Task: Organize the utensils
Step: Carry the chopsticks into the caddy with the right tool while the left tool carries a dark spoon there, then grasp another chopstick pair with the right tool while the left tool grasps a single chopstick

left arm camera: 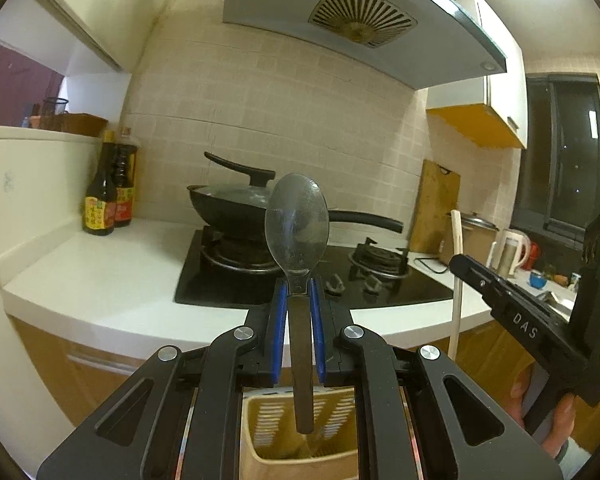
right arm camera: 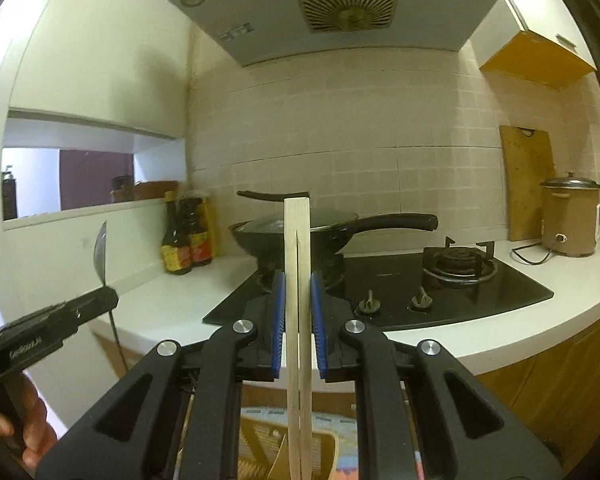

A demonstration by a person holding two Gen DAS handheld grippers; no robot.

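Note:
My left gripper (left arm camera: 299,286) is shut on a metal spoon (left arm camera: 297,228), which stands upright with its bowl up and its dark handle hanging down toward a beige slotted utensil holder (left arm camera: 260,432). Seen from the right wrist, that spoon (right arm camera: 100,250) and the left gripper (right arm camera: 110,298) appear at the left edge. My right gripper (right arm camera: 298,276) is shut on a pair of pale wooden chopsticks (right arm camera: 297,240) held upright, their lower ends reaching down over the holder (right arm camera: 260,452). In the left wrist view the right gripper (left arm camera: 458,264) holds those chopsticks (left arm camera: 456,256) at the right.
A black gas hob (left arm camera: 404,292) sits in the white counter (left arm camera: 100,280), with a lidded wok (left arm camera: 228,208) on its left burner. Two sauce bottles (left arm camera: 108,196) stand at the left. A cutting board (right arm camera: 528,180), a brown cooker (right arm camera: 568,216) and a kettle (left arm camera: 512,250) are at the right.

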